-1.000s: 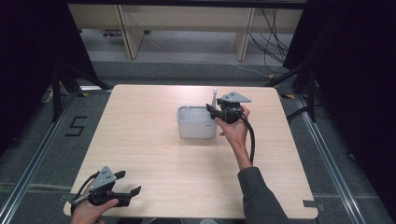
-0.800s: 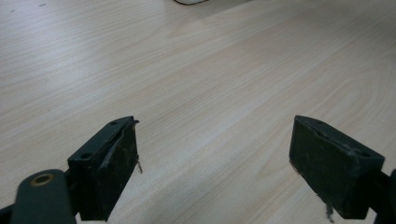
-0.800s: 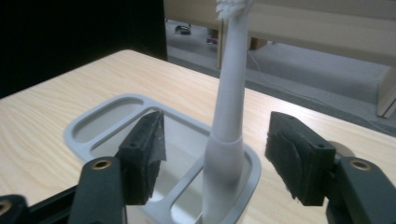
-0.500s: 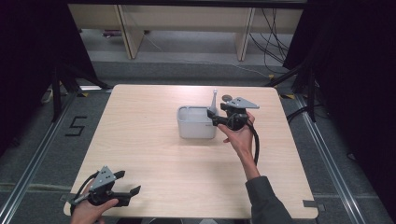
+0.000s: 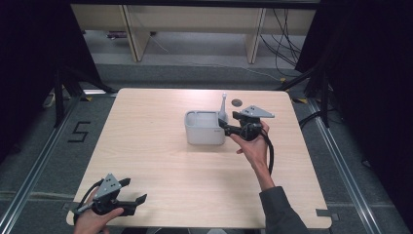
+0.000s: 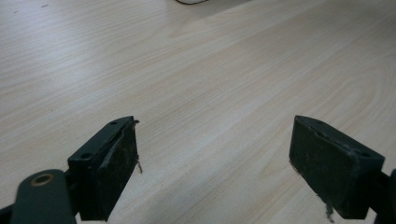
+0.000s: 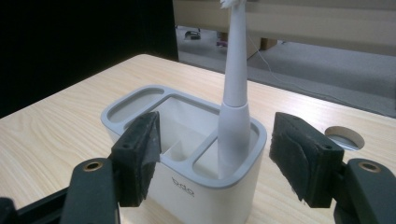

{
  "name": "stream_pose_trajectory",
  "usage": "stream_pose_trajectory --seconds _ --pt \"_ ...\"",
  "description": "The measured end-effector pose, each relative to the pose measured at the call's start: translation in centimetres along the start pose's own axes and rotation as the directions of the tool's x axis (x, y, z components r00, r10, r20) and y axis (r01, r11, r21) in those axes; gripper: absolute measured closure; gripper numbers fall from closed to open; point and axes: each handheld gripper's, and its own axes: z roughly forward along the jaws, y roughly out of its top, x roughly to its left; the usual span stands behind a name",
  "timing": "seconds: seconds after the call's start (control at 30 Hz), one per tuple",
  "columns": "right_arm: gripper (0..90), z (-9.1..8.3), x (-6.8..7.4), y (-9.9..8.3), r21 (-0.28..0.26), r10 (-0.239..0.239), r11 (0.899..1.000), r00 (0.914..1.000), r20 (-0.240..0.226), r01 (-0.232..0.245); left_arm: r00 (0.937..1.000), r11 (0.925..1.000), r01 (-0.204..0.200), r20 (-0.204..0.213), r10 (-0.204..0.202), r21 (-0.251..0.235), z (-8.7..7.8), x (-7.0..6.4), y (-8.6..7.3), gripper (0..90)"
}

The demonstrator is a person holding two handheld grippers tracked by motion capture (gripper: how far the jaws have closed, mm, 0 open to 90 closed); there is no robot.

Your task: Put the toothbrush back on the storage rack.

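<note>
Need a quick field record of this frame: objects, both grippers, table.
holder: grey-white plastic organiser with compartments, upper middle of the table
toothbrush: white electric toothbrush, upright in the holder's near right compartment
right gripper: open, jaws either side of the holder, holding nothing
left gripper: open, holding nothing, at the near left table corner
table: light wooden table, round cable hole beyond the holder
</note>
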Motion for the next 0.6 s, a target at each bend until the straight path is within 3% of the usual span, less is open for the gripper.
stream_pose_trajectory --seconds 0.1,0.2,0.27,0.6 --pt "33.6 -0.1 0.1 -0.1 0.009 0.025 1.000 0.9996 -0.010 -0.025 1.0000 1.0000 0.003 -0.001 -0.003 0.000 0.0 -0.1 0.0 14.8" --pt "32.9 -0.3 0.1 -0.1 0.008 -0.001 1.000 1.0000 -0.001 0.001 0.9999 0.9999 -0.009 -0.006 0.009 0.008 -0.1 -0.1 0.0 14.8" --pt "32.6 -0.5 0.3 0.0 0.013 0.025 1.000 0.9997 -0.006 -0.025 0.9999 1.0000 -0.005 -0.008 0.005 0.008 -0.1 0.0 0.0 14.8" --pt "30.5 -1.2 0.7 0.0 0.009 0.006 1.000 0.9999 -0.009 -0.006 1.0000 1.0000 -0.007 -0.002 0.007 0.005 -0.1 0.0 0.0 14.8"
